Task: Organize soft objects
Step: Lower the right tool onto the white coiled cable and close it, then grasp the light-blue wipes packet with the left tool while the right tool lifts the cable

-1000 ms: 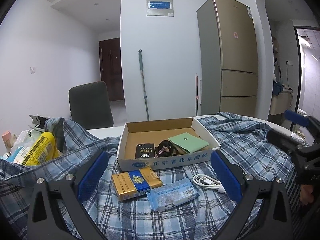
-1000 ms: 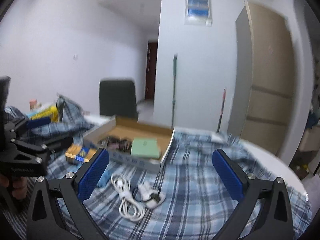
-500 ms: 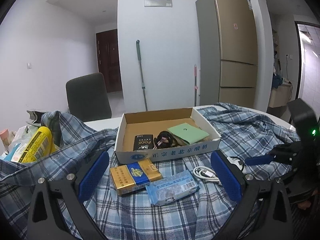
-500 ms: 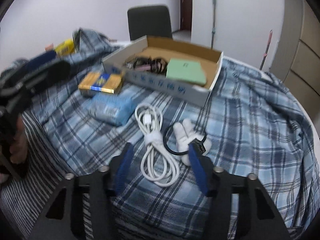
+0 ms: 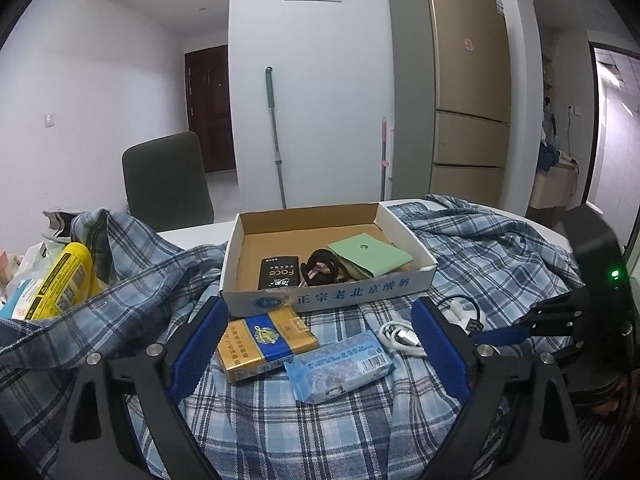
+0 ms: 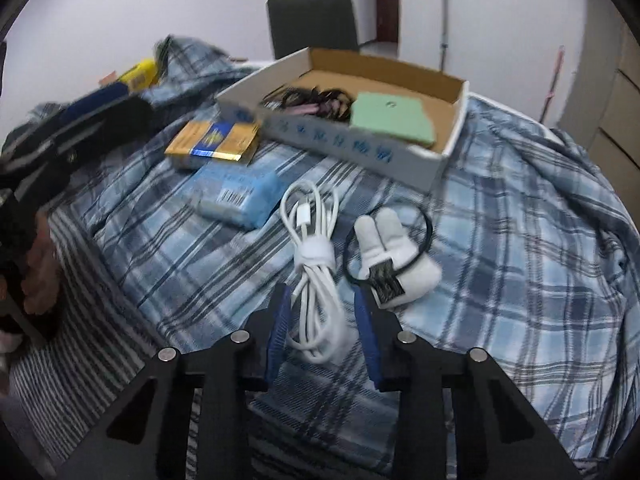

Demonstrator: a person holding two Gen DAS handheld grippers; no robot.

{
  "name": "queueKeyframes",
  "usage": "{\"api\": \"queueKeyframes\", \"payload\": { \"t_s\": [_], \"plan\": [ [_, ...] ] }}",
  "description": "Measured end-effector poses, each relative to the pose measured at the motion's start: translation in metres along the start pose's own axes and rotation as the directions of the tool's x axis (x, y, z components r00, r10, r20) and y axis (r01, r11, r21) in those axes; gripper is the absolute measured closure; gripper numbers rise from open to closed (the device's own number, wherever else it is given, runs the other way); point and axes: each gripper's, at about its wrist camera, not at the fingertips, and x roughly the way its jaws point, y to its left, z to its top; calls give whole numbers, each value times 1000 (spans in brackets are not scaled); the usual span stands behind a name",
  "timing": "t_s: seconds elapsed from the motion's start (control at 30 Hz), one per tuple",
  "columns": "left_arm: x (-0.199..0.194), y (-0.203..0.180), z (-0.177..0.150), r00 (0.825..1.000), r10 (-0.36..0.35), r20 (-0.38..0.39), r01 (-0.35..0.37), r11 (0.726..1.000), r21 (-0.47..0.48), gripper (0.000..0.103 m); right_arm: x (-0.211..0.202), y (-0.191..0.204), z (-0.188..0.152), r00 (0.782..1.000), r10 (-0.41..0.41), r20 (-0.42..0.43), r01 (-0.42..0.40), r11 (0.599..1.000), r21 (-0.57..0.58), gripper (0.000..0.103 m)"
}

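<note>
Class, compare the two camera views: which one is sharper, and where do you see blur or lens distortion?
Left wrist view: sharp, dim indoor light, print on the cardboard box readable, fridge bowed by the fisheye. Right wrist view: softer, motion blur smearing the left gripper and box lettering; white cable fairly clear.

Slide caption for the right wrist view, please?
Right gripper straddles the coiled white cable on the plaid cloth, jaws not yet closed.

The right gripper (image 6: 323,326) has its blue fingers (image 6: 279,326) narrowed either side of the near end of a coiled white cable (image 6: 314,264) lying on a blue plaid shirt (image 6: 520,240). Just right of its tips sits a white plush hair tie (image 6: 390,254). Ahead and left lie a blue tissue pack (image 6: 236,196) and a gold cigarette pack (image 6: 214,142); farther ahead stands a cardboard box (image 6: 352,148) holding a green pouch (image 6: 390,116).
</note>
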Motion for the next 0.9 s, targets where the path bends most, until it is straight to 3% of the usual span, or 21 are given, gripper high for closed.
{"api": "queueKeyframes", "payload": {
  "t_s": [0.27,0.4,0.53,0.67,0.77,0.9],
  "plan": [
    [-1,-5,-1,1000,-21,-5,21,999,27,9,6,14,14,998,-61,-28,57,992,-110,71],
    [1,-1,0,999,-28,-16,28,1000,6,9,20,7,26,998,-17,-62,13,998,-65,74],
    [4,6,0,999,-38,-31,37,999,-25,9,25,7,26,998,-30,-56,26,997,-72,81],
    [6,9,0,998,-48,-44,47,998,-39,9,18,1,23,999,-36,-11,35,998,-45,83],
    [8,9,0,997,-59,-58,57,998,-32,9,0,-1,23,997,3,75,0,999,-40,83],
    [18,7,1,987,-73,-144,74,997,4,9,-25,-5,25,983,23,184,-18,999,-27,83]
  ]
}}
